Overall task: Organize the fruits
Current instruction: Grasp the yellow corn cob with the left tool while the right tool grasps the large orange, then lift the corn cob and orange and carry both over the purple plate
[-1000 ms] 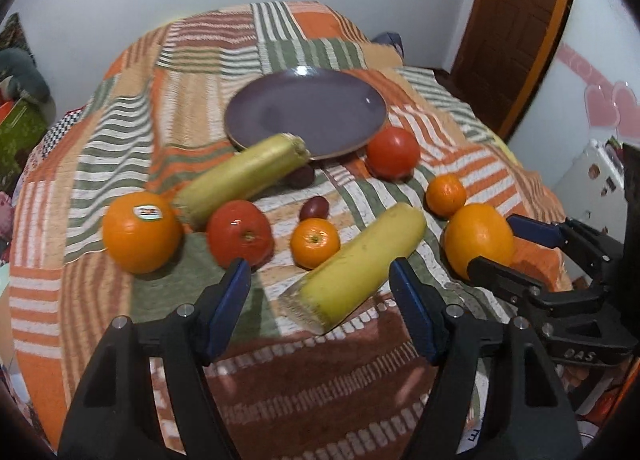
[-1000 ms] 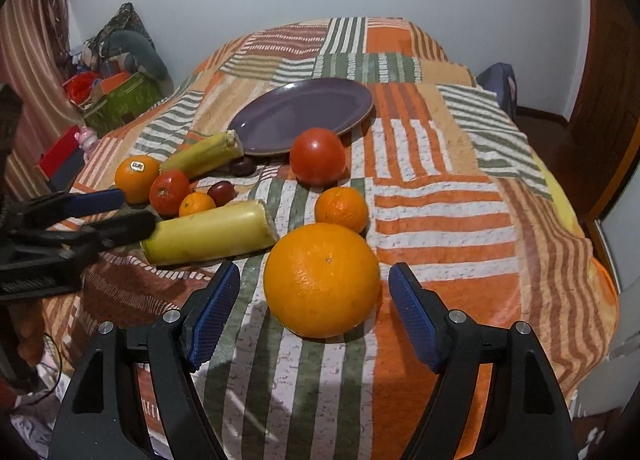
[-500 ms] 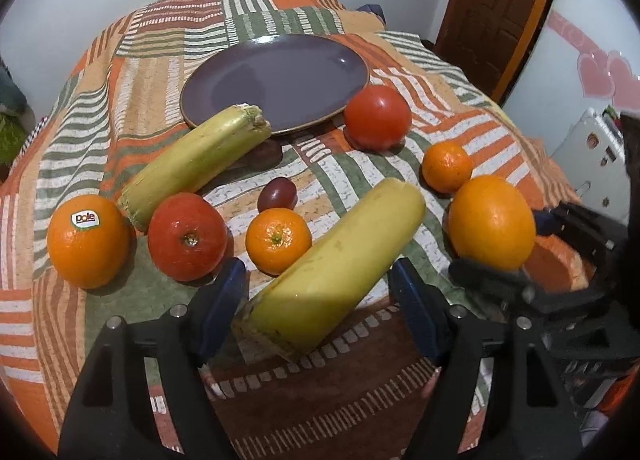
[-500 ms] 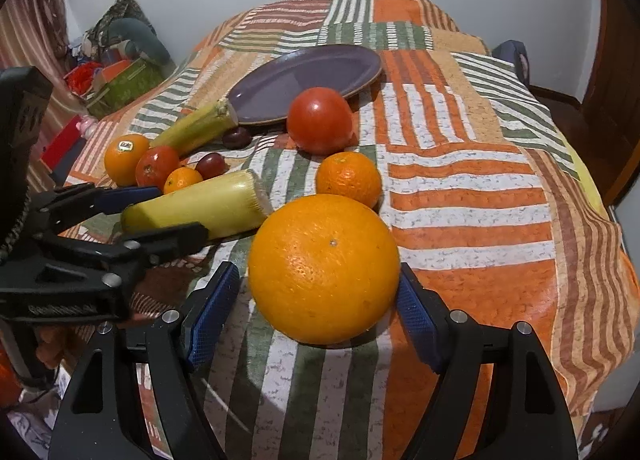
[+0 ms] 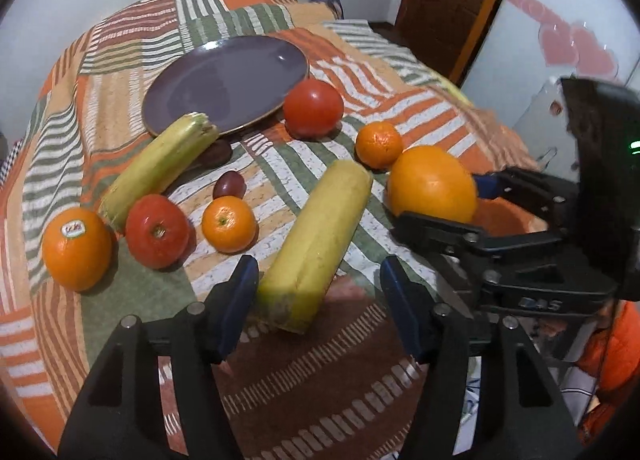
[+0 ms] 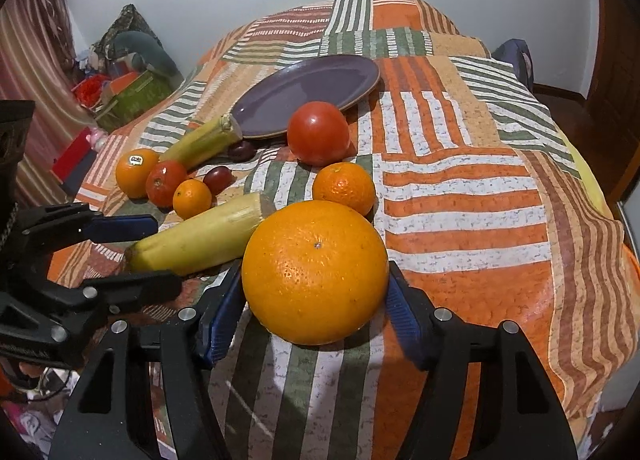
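Note:
On a striped patchwork cloth lie a purple plate (image 5: pixel 224 80), two yellow-green corn cobs, two tomatoes, oranges, mandarins and two dark plums. My left gripper (image 5: pixel 316 300) is open around the near end of the closer corn cob (image 5: pixel 320 236); the pads are apart from it. My right gripper (image 6: pixel 316 308) has its blue pads against both sides of a big orange (image 6: pixel 316 272), which also shows in the left wrist view (image 5: pixel 432 184), lifted slightly off the cloth. The right gripper (image 5: pixel 476 204) shows there too.
A large tomato (image 6: pixel 318 132) and a mandarin (image 6: pixel 344 188) sit just beyond the big orange. A labelled orange (image 5: pixel 76 248), a tomato (image 5: pixel 156 230), a mandarin (image 5: pixel 228 224) and a plum (image 5: pixel 229 185) lie left of the cob. The second cob (image 5: pixel 160 164) rests against the plate's rim.
Both grippers moved forward. The left now straddles the near corn cob's end. The right closed its pads onto the big orange.

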Action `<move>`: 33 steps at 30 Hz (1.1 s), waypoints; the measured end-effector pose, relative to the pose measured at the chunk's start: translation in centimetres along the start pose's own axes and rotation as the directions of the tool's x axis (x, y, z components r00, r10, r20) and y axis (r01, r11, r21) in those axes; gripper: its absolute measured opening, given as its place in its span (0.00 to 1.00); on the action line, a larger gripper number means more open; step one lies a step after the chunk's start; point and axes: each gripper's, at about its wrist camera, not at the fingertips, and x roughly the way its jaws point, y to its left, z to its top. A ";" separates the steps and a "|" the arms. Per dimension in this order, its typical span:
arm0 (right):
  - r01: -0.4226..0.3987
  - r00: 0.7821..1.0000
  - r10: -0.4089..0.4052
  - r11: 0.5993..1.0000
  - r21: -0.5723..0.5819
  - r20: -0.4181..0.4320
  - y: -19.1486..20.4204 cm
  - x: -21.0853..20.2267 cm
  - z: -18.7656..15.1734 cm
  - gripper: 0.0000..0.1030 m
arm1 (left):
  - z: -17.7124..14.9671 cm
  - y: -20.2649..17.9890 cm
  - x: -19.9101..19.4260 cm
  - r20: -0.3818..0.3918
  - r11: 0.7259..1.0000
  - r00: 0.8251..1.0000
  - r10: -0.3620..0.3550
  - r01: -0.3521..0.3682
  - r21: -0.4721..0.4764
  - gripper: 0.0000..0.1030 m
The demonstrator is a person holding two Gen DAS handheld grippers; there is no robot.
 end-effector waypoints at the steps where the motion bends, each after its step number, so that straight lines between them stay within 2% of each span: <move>1: -0.002 1.000 0.002 1.000 0.003 0.000 -0.1 0.0 0.0 0.61 | 0.3 -0.2 0.6 -0.016 1.000 1.000 0.008 -0.008 0.008 0.61; 8: 0.007 1.000 -0.007 1.000 0.010 0.004 -1.2 -0.8 -0.2 0.61 | 2.1 -0.4 3.4 -0.083 1.000 0.996 -0.025 0.026 0.013 0.60; 14: 0.023 1.000 -0.023 1.000 0.014 0.009 -2.2 -1.2 -0.1 0.61 | 2.9 -0.3 4.5 -0.070 0.999 0.997 -0.041 0.039 -0.027 0.59; 17: 0.023 1.000 -0.023 1.000 0.019 0.014 -2.4 -1.3 -0.1 0.61 | 2.9 -0.1 4.2 -0.061 0.999 0.998 -0.024 0.021 -0.045 0.47; 22: 0.024 0.999 -0.024 1.000 0.010 0.030 -2.3 -1.7 0.0 0.61 | 2.1 0.6 3.0 -0.084 0.997 0.996 -0.037 0.032 -0.066 0.36; 27: 0.016 0.999 -0.016 1.000 0.010 0.048 -2.2 -2.1 0.1 0.61 | 1.1 0.4 1.6 -0.104 0.996 0.992 -0.068 0.061 -0.068 0.33; 33: 0.017 0.999 -0.017 1.000 0.004 0.051 -2.0 -1.9 0.6 0.61 | 1.8 0.5 3.1 -0.117 0.997 0.992 -0.053 0.046 -0.067 0.33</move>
